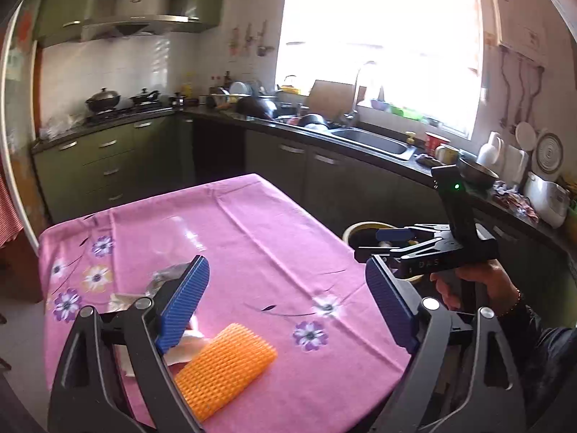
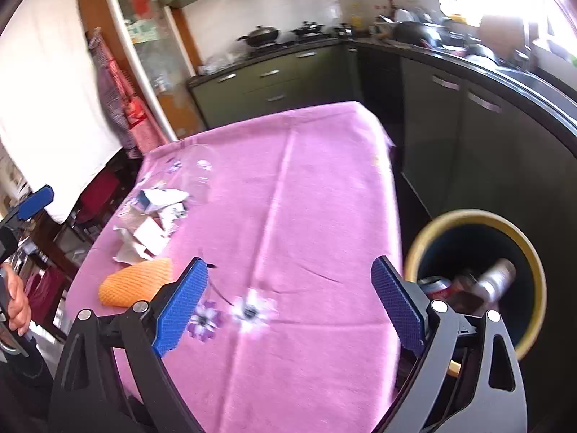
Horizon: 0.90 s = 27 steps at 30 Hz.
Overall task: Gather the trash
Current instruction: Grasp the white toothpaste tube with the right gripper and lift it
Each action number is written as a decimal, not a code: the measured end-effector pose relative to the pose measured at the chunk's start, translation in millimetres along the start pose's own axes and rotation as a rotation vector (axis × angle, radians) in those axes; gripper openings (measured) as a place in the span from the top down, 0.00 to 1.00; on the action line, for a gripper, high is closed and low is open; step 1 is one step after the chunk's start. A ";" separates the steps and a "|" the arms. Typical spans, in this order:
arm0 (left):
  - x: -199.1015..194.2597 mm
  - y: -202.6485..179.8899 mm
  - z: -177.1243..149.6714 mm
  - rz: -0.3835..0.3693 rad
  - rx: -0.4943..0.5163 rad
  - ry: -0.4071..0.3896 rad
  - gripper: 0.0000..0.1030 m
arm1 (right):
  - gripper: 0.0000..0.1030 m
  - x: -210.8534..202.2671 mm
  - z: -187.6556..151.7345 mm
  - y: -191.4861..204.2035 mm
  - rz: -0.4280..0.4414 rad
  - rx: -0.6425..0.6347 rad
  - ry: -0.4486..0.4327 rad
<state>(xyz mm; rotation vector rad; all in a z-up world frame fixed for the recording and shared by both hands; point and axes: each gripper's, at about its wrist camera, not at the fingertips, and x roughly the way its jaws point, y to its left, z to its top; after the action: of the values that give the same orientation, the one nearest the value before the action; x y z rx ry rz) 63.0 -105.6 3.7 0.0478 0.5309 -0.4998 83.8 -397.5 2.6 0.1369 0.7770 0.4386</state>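
My left gripper (image 1: 288,306) is open and empty above the near end of the pink-clothed table (image 1: 274,238). Below it lies an orange foam net (image 1: 223,371), with crumpled white paper (image 1: 180,351), a foil wrapper (image 1: 166,278) and a clear plastic cup (image 1: 176,238) to its left. My right gripper (image 2: 290,306) is open and empty over the table's right side, next to a yellow-rimmed bin (image 2: 468,214) holding a red can (image 2: 436,285) and a silver can (image 2: 499,276). The net (image 2: 137,285) and paper scraps (image 2: 151,223) lie to its left.
The bin (image 1: 364,227) stands on the floor between the table and green kitchen cabinets (image 1: 324,166). A hand (image 1: 468,285) holds the right gripper (image 1: 378,243) beside the table's right edge. A sink and crowded counter run along the window wall; chairs stand left of the table (image 2: 90,202).
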 end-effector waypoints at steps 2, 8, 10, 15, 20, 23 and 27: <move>-14.0 19.3 -8.5 0.043 -0.030 -0.008 0.19 | 0.12 13.5 9.9 34.0 0.056 -0.075 -0.004; -39.9 55.1 -24.9 0.111 -0.082 -0.021 0.18 | 0.25 62.4 33.2 117.9 0.184 -0.261 0.010; -40.9 57.8 -27.1 0.111 -0.086 -0.022 0.18 | 0.31 81.5 36.9 139.1 0.194 -0.291 0.041; -40.1 61.0 -35.7 0.099 -0.089 -0.010 0.17 | 0.37 125.1 46.7 162.7 0.209 -0.291 0.093; -35.1 65.4 -41.4 0.091 -0.101 0.011 0.17 | 0.46 163.9 56.9 168.3 0.190 -0.256 0.143; -33.4 68.7 -43.8 0.086 -0.116 0.019 0.17 | 0.56 180.1 58.0 168.9 0.182 -0.245 0.171; -33.4 71.7 -44.2 0.081 -0.123 0.018 0.16 | 0.76 190.2 57.7 174.9 0.182 -0.253 0.179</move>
<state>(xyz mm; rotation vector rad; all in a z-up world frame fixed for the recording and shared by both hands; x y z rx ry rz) 50.8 -20.2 -23.8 -0.0438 0.5741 -0.3877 185.9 -155.6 -31.0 -0.0695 0.8812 0.7253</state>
